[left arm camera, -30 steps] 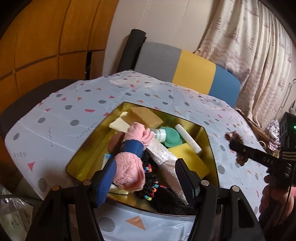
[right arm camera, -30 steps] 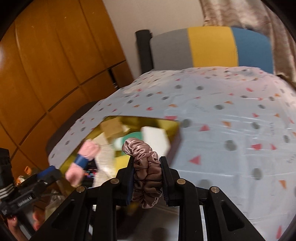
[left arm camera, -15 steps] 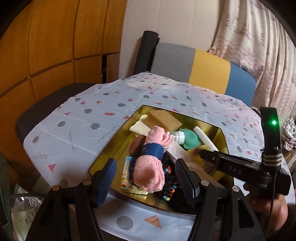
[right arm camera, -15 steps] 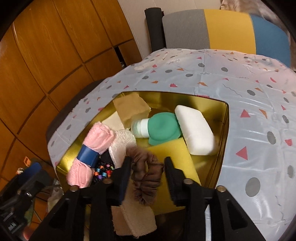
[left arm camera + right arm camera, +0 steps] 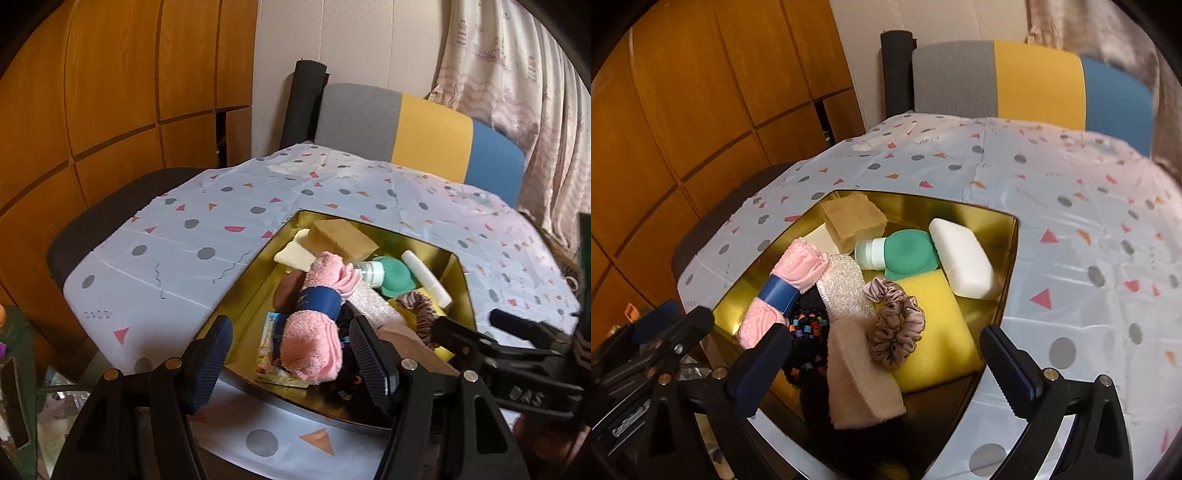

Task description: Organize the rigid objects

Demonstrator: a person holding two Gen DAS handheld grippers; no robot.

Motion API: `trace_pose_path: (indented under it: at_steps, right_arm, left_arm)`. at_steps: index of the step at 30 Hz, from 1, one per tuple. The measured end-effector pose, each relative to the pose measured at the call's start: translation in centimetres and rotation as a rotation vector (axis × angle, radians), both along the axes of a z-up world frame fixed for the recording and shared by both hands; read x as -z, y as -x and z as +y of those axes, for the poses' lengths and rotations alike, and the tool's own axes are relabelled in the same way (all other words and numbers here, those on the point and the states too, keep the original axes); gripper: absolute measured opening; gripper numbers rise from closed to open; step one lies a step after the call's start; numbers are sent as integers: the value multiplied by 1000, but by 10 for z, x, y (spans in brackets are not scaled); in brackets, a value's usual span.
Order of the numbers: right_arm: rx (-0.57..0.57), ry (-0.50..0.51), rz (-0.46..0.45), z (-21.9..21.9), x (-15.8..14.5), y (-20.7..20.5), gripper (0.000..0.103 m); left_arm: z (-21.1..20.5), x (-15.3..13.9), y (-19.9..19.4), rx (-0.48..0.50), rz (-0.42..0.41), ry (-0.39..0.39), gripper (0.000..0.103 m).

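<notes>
Patterned tablecloth (image 5: 1071,229) covers the table, w/ a gold tray (image 5: 975,210) set on it near the front edge. Tray holds, big to small: yellow sponge (image 5: 934,332), pink rolled towel (image 5: 783,291) w/ blue band, beige cloth (image 5: 857,380), white soap bar (image 5: 964,258), tan block (image 5: 853,218), green bottle (image 5: 905,254), mauve scrunchie (image 5: 894,321). Scrunchie lies on the sponge's left edge, touching the beige cloth, free of both tools. Right gripper (image 5: 882,362) has just been opening; its jaws now stand wide w/ nothing pressed btwn them, scrunchie just ahead. Left gripper (image 5: 291,362) sits half open over the tray's near end, pink towel seen btwn its fingers but not clamped.
</notes>
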State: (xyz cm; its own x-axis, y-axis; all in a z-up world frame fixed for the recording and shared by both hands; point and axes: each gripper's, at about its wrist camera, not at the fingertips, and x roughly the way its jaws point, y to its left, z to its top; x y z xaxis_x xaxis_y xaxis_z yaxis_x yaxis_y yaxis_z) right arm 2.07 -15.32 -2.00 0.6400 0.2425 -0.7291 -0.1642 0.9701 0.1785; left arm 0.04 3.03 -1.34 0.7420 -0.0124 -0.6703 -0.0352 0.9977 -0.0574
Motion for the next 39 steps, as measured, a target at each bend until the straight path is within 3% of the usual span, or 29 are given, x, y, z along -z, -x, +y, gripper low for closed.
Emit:
trace_pose_path:
  at_steps: [4,14,25,39]
  right_arm:
    - [1,20,-3,6,-7,7,103]
    - [108,98,-6,6,-17,19,103]
    - [210,140,-26,2,-24,21,103]
    - [226,142,-15,0,-21,21,103]
  left_arm:
    - [-1,1,-2,-34,25,-59,67]
    - [5,-7,-3,-99,48,-94,67]
    - [-5,-13,-2,-84,47,-133,67]
    - [-10,-16,0,-50,59,-124,67]
